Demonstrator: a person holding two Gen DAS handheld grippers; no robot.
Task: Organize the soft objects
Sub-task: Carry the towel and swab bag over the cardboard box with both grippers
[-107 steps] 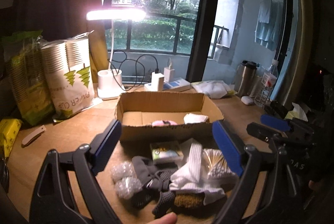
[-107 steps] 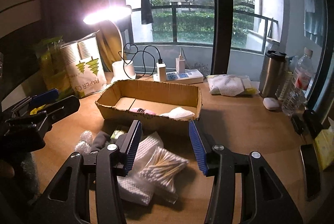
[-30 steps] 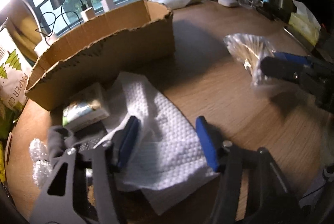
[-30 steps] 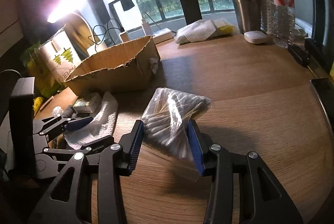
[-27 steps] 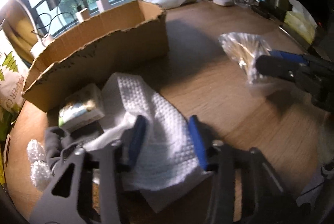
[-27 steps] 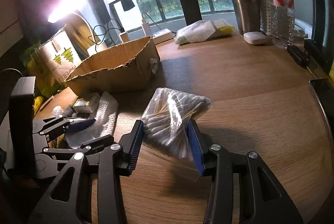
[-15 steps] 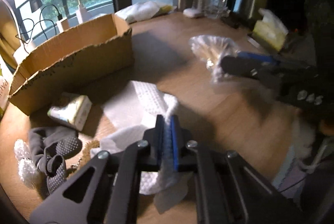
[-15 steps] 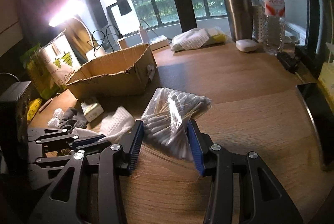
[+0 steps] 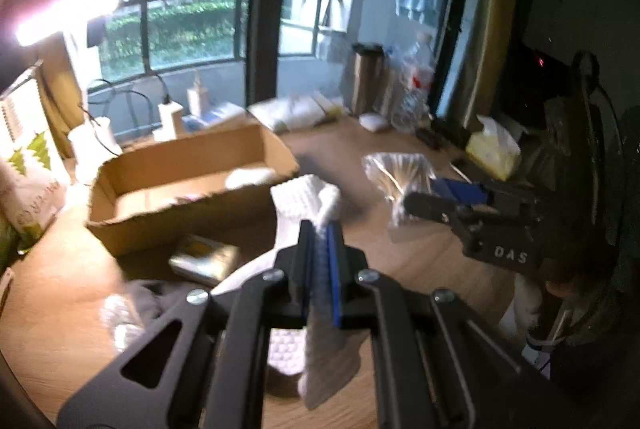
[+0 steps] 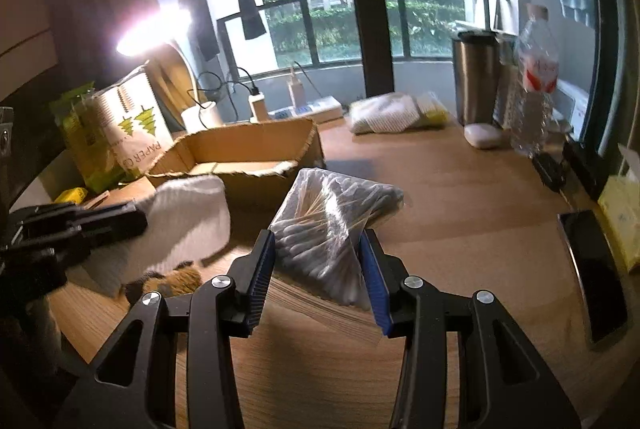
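Note:
My left gripper [image 9: 320, 229] is shut on a white textured cloth [image 9: 300, 201] and holds it lifted in front of the open cardboard box [image 9: 132, 225]; the cloth [image 10: 188, 225] also shows in the right wrist view, hanging from the left gripper [image 10: 132, 217]. My right gripper [image 10: 318, 243] is shut on a clear bag of cotton swabs [image 10: 328, 225] and holds it above the wooden table; in the left wrist view that bag [image 9: 400, 177] sits right of the box. The box holds a white cloth [image 9: 248, 175] and a pink item.
On the table left of my left gripper lie a small green packet [image 9: 204, 261], dark grey socks [image 9: 156, 301] and bubble wrap [image 9: 120, 317]. A paper-cup bag [image 10: 132, 133], lamp, power strip, steel flask [image 10: 476, 77], water bottle [image 10: 534, 77], phone [image 10: 596, 269] and tissue box [image 9: 494, 153] ring the table.
My left gripper closed on the white cloth and lifted it off the table toward the box. My right gripper kept its hold on the cotton swab bag, held up off the pile.

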